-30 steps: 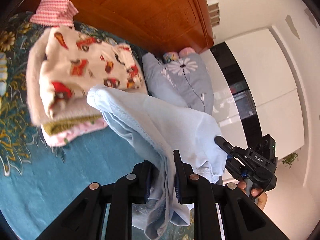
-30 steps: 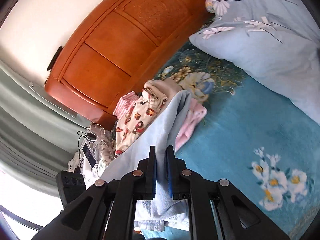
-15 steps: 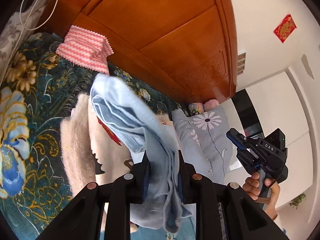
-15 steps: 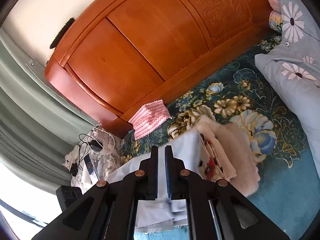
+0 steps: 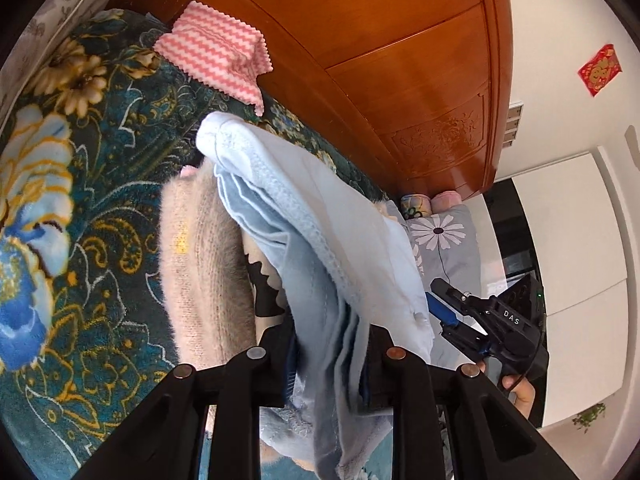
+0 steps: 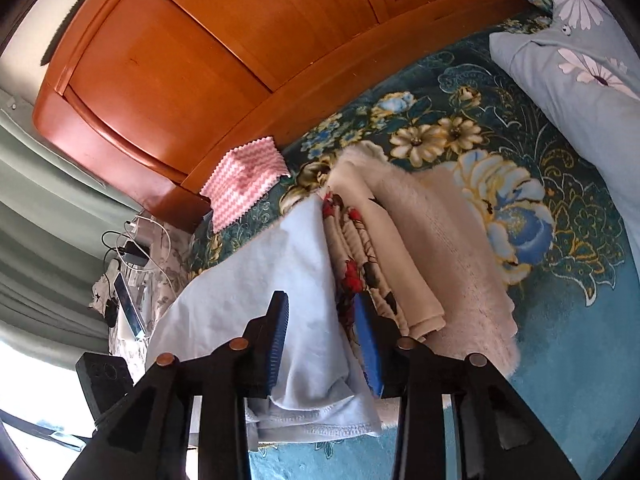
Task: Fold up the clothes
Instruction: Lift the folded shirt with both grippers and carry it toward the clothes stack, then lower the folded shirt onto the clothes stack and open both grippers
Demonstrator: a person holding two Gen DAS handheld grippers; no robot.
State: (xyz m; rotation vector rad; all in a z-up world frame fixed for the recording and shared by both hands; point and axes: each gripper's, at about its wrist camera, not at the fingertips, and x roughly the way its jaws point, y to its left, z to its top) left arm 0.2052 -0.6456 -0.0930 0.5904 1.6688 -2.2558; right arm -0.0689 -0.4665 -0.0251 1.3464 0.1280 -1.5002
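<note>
Left tool (image 5: 330,354) pinches a bunched fold of the light blue garment (image 5: 316,240) between its pads. Right tool (image 6: 322,340) has just been opening: a second ago its jaws were nearly shut on the cloth, and now they stand apart with the garment (image 6: 280,288) lying loose between them. Since then both views have swung from the grey flowered pillow (image 6: 580,72) toward the wooden headboard (image 6: 224,48), and the garment now drapes over the folded stack (image 6: 408,248) on the bed (image 6: 560,320), beside the pink zigzag cloth (image 5: 216,56). Both tools angle downward; a hand (image 5: 520,394) grips the right one.
</note>
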